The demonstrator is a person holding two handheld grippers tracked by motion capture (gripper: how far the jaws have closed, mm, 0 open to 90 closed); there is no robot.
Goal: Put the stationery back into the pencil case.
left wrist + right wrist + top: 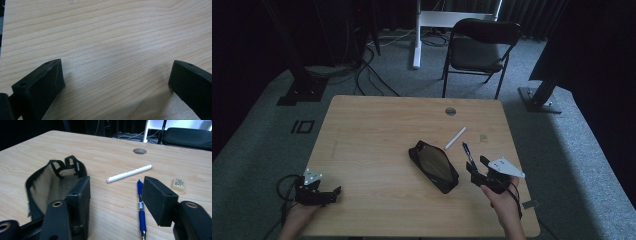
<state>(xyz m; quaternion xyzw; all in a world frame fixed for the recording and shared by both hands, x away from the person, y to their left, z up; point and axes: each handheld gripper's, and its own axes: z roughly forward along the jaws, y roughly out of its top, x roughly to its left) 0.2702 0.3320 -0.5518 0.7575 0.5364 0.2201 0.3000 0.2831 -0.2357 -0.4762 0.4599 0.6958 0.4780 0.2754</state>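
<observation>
**Watch the pen beside that right jaw**

Your right gripper stands partly open and empty; the blue pen lies on the table, lower centre of the right gripper view, just beside the right-hand jaw and outside the gap. Closing now could knock it aside toward the open pencil case at the high view's centre. Your left gripper rests wide open, holding nothing.

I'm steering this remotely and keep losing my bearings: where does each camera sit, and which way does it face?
High view: above the person's side, looking forward and down on the table; both forearms, left gripper and right gripper enter from below.
Left gripper view: rides the left gripper, facing bare wood between open jaws.
Right gripper view: rides the right gripper, looking across the table; open jaws straddle the blue pen.
Shared by the high and right gripper views: pouch, white pen, eraser.
</observation>
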